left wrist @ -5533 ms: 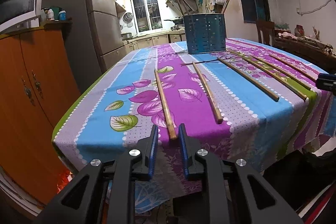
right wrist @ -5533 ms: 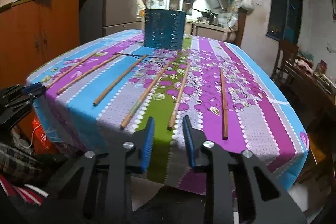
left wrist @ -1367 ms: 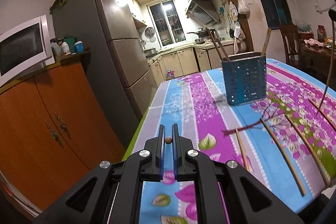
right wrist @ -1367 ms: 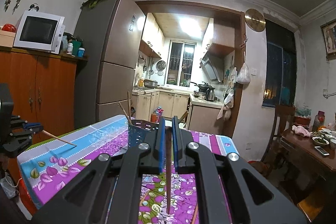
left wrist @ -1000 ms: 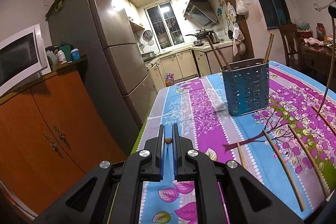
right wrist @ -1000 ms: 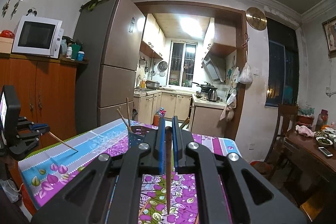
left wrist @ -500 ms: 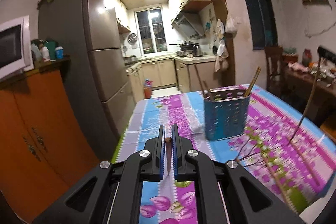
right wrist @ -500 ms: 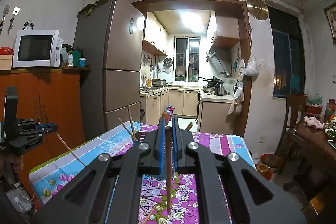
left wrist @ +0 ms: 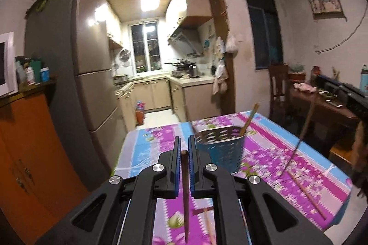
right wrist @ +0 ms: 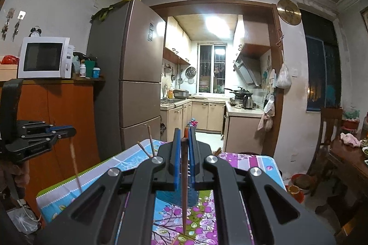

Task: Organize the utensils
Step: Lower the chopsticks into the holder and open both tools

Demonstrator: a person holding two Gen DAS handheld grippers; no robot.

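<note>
My left tongs [left wrist: 183, 150] are clamped on one chopstick [left wrist: 185, 194]; its blunt end sits between the blue pads [left wrist: 176, 166] and its thin end hangs down toward the tabletop [left wrist: 271, 130]. From the right wrist view, the same left tongs [right wrist: 66, 129] appear at the left edge with that stick hanging below them, blurred.

My right tongs [right wrist: 184, 137] are clamped on a second chopstick [right wrist: 184, 185] in the same manner — blunt end up between the pads, tip pointing down over the flowered cloth [right wrist: 202, 222]. In the left wrist view this stick [left wrist: 303, 130] shows at the right, slanting down from the right tongs, whose tips I cannot make out there.

The blue perforated holder [left wrist: 220, 148] stands upright on the tabletop, just beyond and to the right of my left tongs. One chopstick [left wrist: 248, 119] leans in it against the far rim. In the right wrist view the holder [right wrist: 170, 194] is mostly hidden behind my right tongs; two more sticks [right wrist: 149, 141] rise from its left side.

Loose chopsticks lie flat on the cloth — one [left wrist: 306, 194] at the right, near the table edge, and another [left wrist: 209, 224] near the left tongs, partly hidden.

Farther out: a fridge [right wrist: 138, 84], a microwave [right wrist: 44, 57] on an orange cabinet [right wrist: 59, 118], and the lit kitchen [right wrist: 211, 84].
</note>
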